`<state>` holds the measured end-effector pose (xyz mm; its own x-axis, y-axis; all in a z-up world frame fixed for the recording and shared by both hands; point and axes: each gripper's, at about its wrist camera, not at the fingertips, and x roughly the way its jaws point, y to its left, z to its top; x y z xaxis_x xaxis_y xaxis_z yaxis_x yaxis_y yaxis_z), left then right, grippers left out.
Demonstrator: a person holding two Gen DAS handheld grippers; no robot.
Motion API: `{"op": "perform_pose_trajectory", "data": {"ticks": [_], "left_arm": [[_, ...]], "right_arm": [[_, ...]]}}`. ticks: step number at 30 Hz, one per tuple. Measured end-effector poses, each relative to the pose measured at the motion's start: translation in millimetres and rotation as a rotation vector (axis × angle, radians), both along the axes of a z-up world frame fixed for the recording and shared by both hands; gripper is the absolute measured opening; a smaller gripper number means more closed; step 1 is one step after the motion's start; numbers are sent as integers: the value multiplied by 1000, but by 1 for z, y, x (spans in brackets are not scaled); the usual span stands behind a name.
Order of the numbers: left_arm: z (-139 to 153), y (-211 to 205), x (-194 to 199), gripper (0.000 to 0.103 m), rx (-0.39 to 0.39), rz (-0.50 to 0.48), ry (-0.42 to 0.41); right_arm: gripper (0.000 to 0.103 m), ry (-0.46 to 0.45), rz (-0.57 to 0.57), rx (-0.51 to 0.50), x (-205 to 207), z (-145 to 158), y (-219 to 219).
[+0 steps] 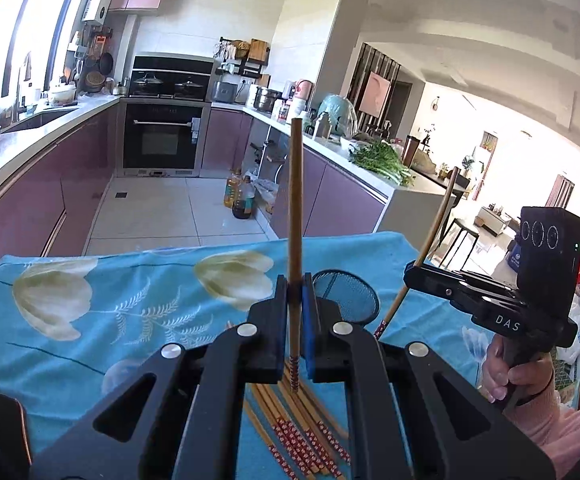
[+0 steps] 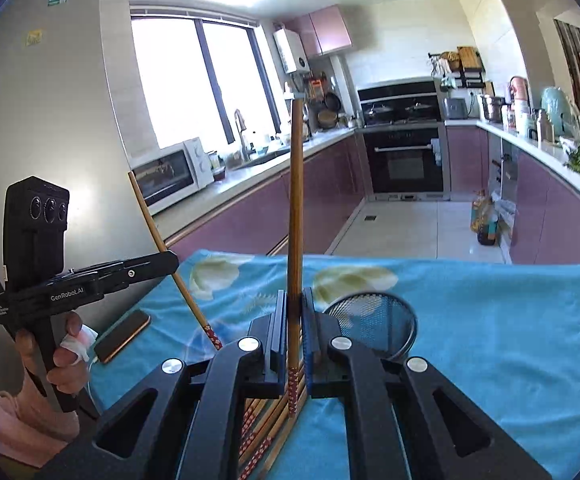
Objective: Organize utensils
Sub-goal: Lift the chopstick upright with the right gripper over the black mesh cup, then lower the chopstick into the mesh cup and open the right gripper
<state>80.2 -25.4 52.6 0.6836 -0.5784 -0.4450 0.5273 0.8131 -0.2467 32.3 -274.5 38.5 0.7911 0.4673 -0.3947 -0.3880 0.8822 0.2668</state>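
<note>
In the left wrist view my left gripper is shut on a wooden chopstick that stands upright, its red patterned end hanging below the pads. Under it, several more chopsticks lie in a pile on the blue flowered cloth. A black mesh utensil holder stands just right of the jaws. In the right wrist view my right gripper is shut on a second chopstick, also upright, above the pile and beside the mesh holder. Each view shows the other gripper raised, with its slanted chopstick.
A phone lies on the cloth near its left edge. Beyond the table's far edge are the tiled floor, purple cabinets, an oven and oil bottles. A grey fridge stands close on the left. Hands in pink sleeves hold the grippers.
</note>
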Motion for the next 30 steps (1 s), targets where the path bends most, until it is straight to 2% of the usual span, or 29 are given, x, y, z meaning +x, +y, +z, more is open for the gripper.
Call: {"op": "perform_pose_trajectory", "data": {"ticks": [7,13,21,27,30], "left_arm": [[31,-33,22,7,-79,-87,-39],[30,-64,47,7,-44,-98,-45],[-15,-104,69,7,101,-135,50],[-42,-112,86,8,152,-147,99],[-47,-113,91,8,147,-146,119]], "right_arm": [[6,-62,-34,-5,7,29,-17],[6,-79,-68,-27,24,29,-27],[6,66,-53,-82,57,-8,-19],[6,188,-30,-104,77,-32,-14],[6,221,-30,-102,85,-40,-12]]}}
